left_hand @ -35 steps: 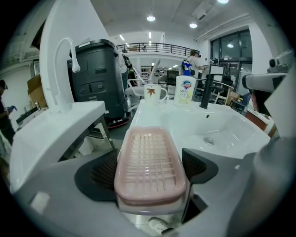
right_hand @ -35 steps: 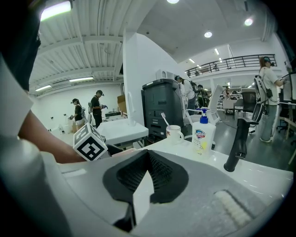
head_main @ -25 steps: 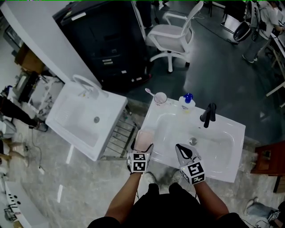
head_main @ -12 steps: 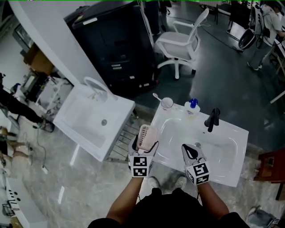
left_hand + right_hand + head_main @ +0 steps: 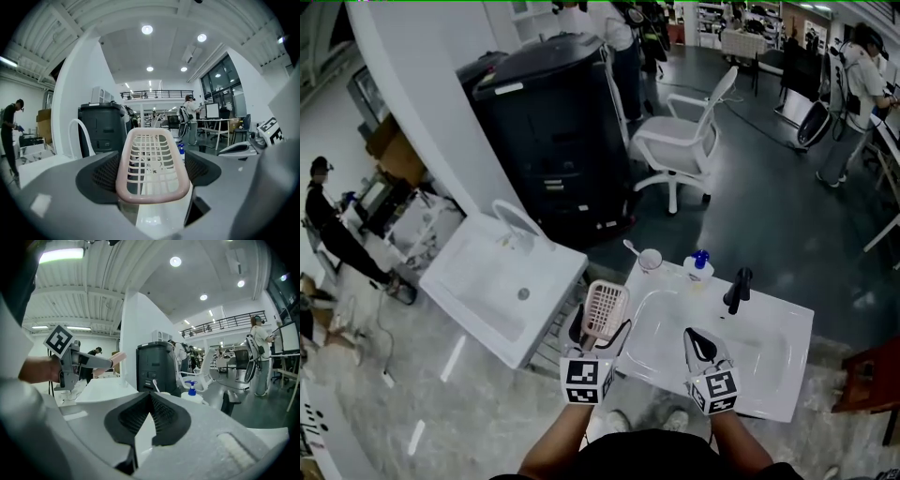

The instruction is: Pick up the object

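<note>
A pink slatted plastic basket is held up in the air over the left edge of the white sink. My left gripper is shut on it, one pad on each long side. In the left gripper view the basket fills the gap between the dark pads, its open side facing the camera. My right gripper hovers over the sink's front part with its jaws closed together and nothing between them; in the right gripper view the right gripper shows its pads meeting.
On the sink's back rim stand a black faucet, a soap bottle with a blue pump and a cup with a toothbrush. A second white sink stands to the left. Beyond are a black cabinet and a white chair.
The left gripper has risen with the pink basket, which now stands more upright. The right gripper has lifted a little. The head view has tilted up toward the room.
</note>
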`<move>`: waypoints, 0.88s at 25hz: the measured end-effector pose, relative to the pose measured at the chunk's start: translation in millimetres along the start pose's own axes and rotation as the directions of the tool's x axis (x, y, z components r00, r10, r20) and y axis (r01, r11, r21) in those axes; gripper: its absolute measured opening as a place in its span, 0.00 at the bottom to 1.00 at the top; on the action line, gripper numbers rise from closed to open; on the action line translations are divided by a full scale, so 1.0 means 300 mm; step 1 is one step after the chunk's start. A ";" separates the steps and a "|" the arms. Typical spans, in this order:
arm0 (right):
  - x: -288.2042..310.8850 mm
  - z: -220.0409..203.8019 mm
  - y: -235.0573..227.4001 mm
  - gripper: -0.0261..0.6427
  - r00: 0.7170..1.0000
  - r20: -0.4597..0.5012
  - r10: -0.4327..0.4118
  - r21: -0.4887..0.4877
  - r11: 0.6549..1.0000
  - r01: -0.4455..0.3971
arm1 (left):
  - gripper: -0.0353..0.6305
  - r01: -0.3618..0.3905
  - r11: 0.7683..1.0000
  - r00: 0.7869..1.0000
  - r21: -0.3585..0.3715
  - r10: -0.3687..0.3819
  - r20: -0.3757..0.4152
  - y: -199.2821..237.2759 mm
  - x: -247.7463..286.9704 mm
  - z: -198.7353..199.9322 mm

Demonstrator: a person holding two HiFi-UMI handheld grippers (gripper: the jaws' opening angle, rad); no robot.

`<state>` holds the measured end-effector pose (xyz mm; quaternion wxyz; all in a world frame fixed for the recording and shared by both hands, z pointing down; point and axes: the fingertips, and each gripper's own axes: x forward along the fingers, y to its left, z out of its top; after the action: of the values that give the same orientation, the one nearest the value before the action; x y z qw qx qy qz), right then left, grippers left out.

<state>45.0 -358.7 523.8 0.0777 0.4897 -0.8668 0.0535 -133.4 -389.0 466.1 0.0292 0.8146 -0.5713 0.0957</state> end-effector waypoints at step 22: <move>-0.017 0.141 -0.017 0.04 0.997 0.080 -0.003 -0.100 0.995 0.011 | 0.74 0.019 0.999 1.000 0.039 -0.019 -0.008 -0.049 0.007 -0.014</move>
<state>48.5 -364.1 481.5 0.0678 0.4898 -0.8691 -0.0097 -119.4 -385.3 471.5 0.0165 0.8201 -0.5615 0.1095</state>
